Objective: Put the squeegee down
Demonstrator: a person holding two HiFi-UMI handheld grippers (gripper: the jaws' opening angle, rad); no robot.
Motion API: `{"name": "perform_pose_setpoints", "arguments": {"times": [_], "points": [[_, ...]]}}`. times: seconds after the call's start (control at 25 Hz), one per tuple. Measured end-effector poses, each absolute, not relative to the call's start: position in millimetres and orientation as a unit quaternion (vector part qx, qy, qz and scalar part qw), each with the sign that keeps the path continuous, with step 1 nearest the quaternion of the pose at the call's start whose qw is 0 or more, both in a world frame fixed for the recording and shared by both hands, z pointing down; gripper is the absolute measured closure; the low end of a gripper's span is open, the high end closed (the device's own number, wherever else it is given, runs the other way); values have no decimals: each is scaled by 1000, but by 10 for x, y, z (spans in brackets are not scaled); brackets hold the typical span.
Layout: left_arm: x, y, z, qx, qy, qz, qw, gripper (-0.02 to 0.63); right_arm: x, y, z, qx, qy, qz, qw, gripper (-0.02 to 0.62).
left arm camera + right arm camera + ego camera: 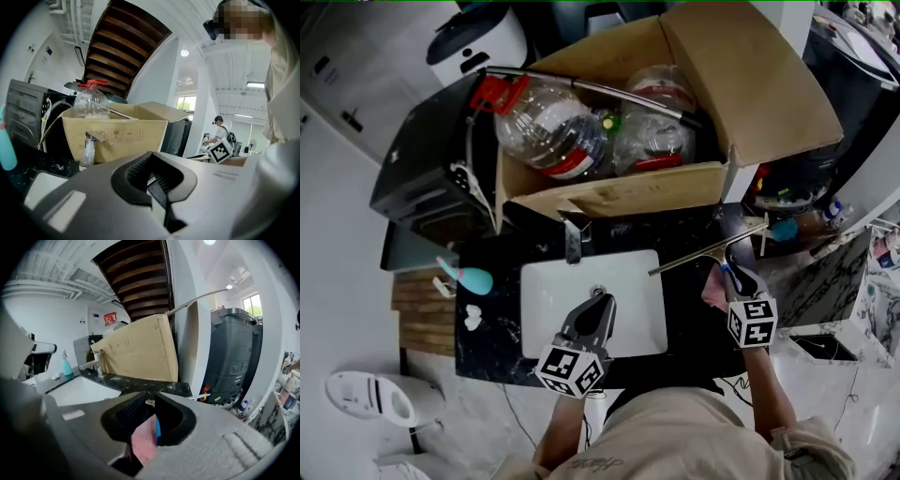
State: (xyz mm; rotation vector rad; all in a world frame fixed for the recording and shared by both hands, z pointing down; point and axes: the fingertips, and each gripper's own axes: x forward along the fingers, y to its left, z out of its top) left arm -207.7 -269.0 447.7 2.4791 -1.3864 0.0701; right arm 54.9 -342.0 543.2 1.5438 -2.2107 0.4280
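A: Where's the squeegee (694, 259) rn?
B: Right of the sink (546, 292), over the black counter (689, 314). The right gripper (733, 274) has it by the handle. The blade runs from far right to nearer left, w/ its left tip by the sink's right rim.
A: Jaws actually on it?
B: Yep, pinching. That gripper's own view shows a pink-and-blue piece (144, 439) wedged btw the pads, the handle I'd say.
A: Why grab the handle?
B: Prob so the long blade hangs free of the pads and can land flat. Looks lifted, tho from above I can't be sure.
A: So it's not down yet?
B: Not by my read. The bare counter under it is the obvious spot.
A: And the left gripper (602, 302)?
B: Over the near half of the sink, jaws pressed together, nothing btw them. Parked out of the blade's way, imo.
A: Anything to watch?
B: The faucet (573, 239) and the cardboard box (769, 84) of plastic bottles on the far side. A swing could clip the faucet. The teal spray bottle (471, 278) is far left, no issue.
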Motion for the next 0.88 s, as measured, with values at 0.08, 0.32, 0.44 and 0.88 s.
{"name": "perform_pose_setpoints", "arguments": {"times": [0.08,0.32,0.44,0.88], "points": [[-2081,-2693,4418,865,-480,21,142,592,516,-3353,5267,551,-800,143,191,562],[-2061,-2692,4208,870,-478,6,120,592,424,-3208,4788,537,-821,105,162,594],[-2037,-2698,4078,871,-479,-4,106,592,399,-3165,4522,527,-834,86,138,594],[-1970,-2747,3621,876,-478,-25,56,592,172,-3009,3687,489,-868,-18,89,594]]}}
